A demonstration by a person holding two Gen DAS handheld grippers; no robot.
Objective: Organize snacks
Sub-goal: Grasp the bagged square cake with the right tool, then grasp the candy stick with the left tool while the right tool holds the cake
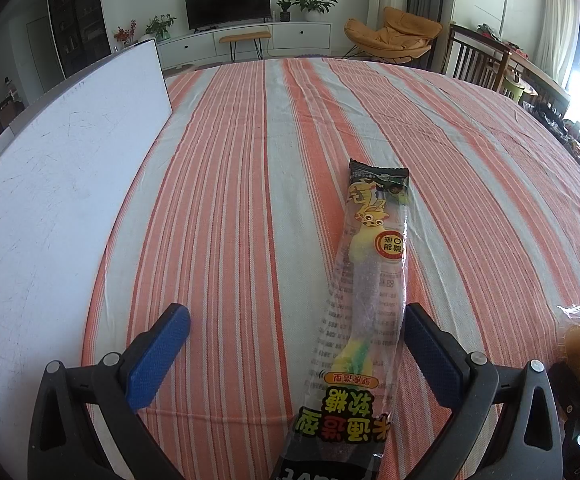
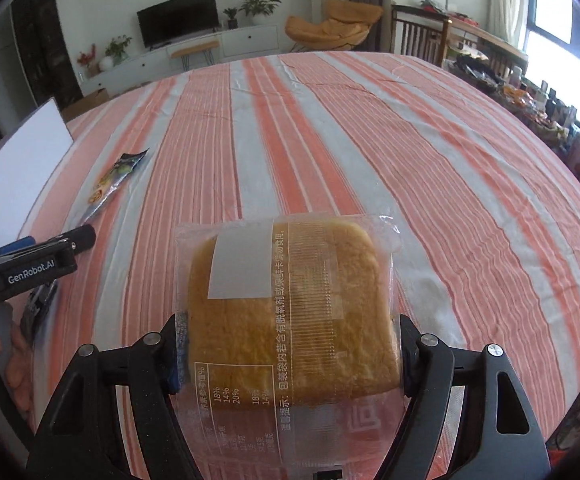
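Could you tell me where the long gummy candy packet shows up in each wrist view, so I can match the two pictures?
Left wrist view: the gummy candy packet runs from bottom centre up the middle, lying between the open left tongs.
Right wrist view: only its far end shows, at left on the cloth.
Shared landmark: the white board along the left table edge.

In the lower centre of the frame, the right gripper (image 2: 290, 354) clamps a golden-brown cake slice in a clear printed plastic wrapper (image 2: 290, 316) above the orange-and-white striped tablecloth (image 2: 430, 168); a long yellow candy packet (image 2: 111, 182) lies upper left, near the black left gripper (image 2: 45, 252) at the left edge
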